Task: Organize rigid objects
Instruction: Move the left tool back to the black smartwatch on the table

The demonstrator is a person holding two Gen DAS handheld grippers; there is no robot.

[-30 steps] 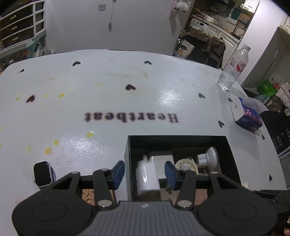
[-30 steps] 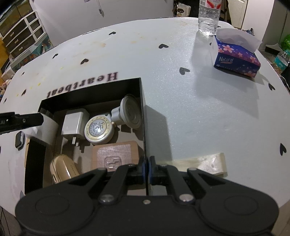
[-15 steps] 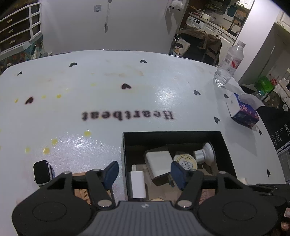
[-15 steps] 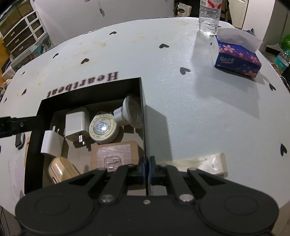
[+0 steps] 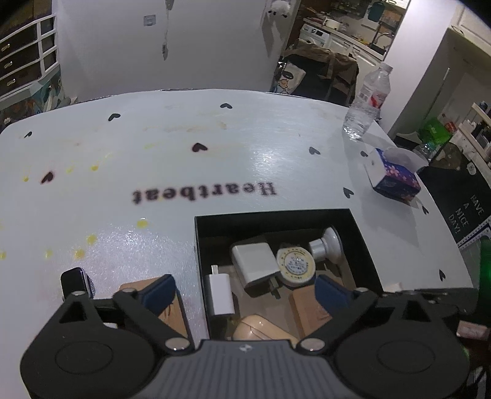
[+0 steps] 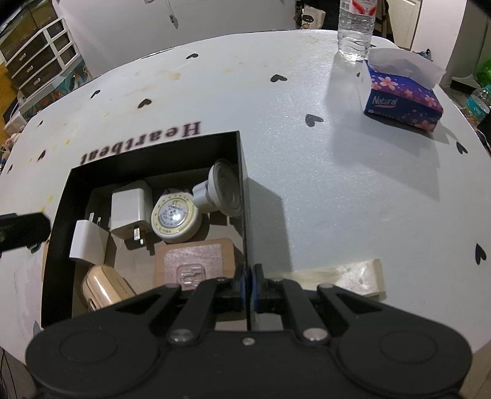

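Note:
A black box [image 5: 273, 213] on the white table holds a small white charger [image 5: 220, 294], a larger white charger [image 5: 253, 262], a round yellow-rimmed tin [image 5: 295, 264], a white bulb [image 5: 328, 247], a beige case [image 5: 260, 328] and a brown card [image 5: 307, 307]. My left gripper [image 5: 244, 291] hovers over the box's near left corner. Its jaws are opening wide and touch nothing; the small charger lies free below them. My right gripper [image 6: 248, 277] is shut on the box's right wall [image 6: 242, 190]. The small charger [image 6: 86, 242] leans at the box's left side.
A smartwatch [image 5: 75, 280] and a tan card [image 5: 172, 310] lie on the table left of the box. A tissue box [image 6: 402, 92] and a water bottle [image 6: 354, 27] stand at the far right. A pale tape strip [image 6: 346, 273] lies near the right gripper.
The left jaws have spread wide and let go of the small white charger, which now lies in the box's left side. The left gripper lifted slightly. The right gripper stayed put.

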